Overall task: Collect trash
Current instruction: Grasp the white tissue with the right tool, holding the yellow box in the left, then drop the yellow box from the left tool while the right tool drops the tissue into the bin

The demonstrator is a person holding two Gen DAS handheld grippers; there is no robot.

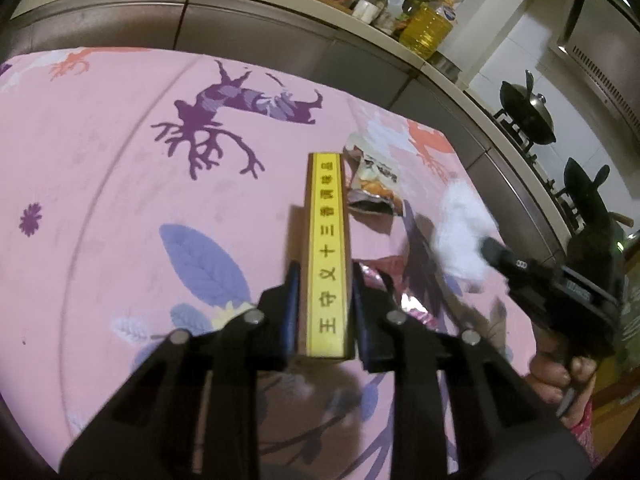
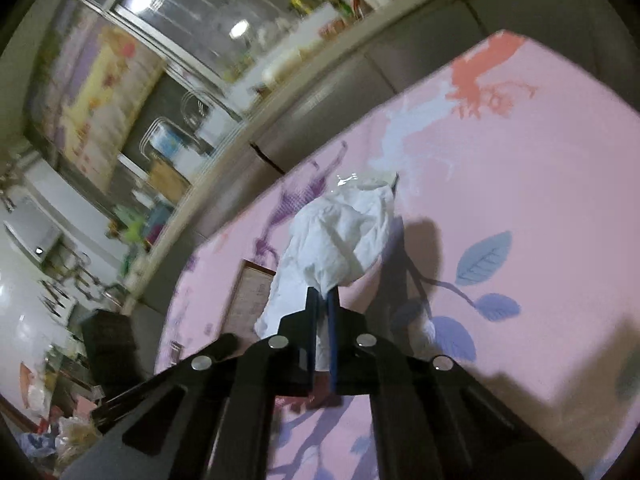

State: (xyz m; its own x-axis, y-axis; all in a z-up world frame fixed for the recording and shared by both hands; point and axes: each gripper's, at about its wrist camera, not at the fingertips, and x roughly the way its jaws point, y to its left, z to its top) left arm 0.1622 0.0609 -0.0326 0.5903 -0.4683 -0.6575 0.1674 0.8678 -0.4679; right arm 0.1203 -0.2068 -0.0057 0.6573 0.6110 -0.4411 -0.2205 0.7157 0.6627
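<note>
My left gripper [image 1: 325, 276] is shut on a narrow brown box with a yellow printed side [image 1: 326, 240], held above the pink patterned tablecloth [image 1: 120, 160]. A crumpled snack wrapper [image 1: 374, 188] lies on the cloth just beyond the box. At the right of the left wrist view, my right gripper [image 1: 496, 252] carries a white crumpled tissue [image 1: 460, 232]. In the right wrist view that gripper [image 2: 323, 296] is shut on the tissue [image 2: 344, 240], lifted over the cloth [image 2: 520, 160]. The brown box [image 2: 250, 300] shows to the tissue's left.
A shiny pink foil scrap [image 1: 412, 304] lies under my left fingers. A kitchen counter behind the table holds bottles and a yellow oil jug [image 1: 424, 32]. Black woks [image 1: 528, 116] sit on a stove to the right. A hand [image 1: 556, 376] holds the right gripper's handle.
</note>
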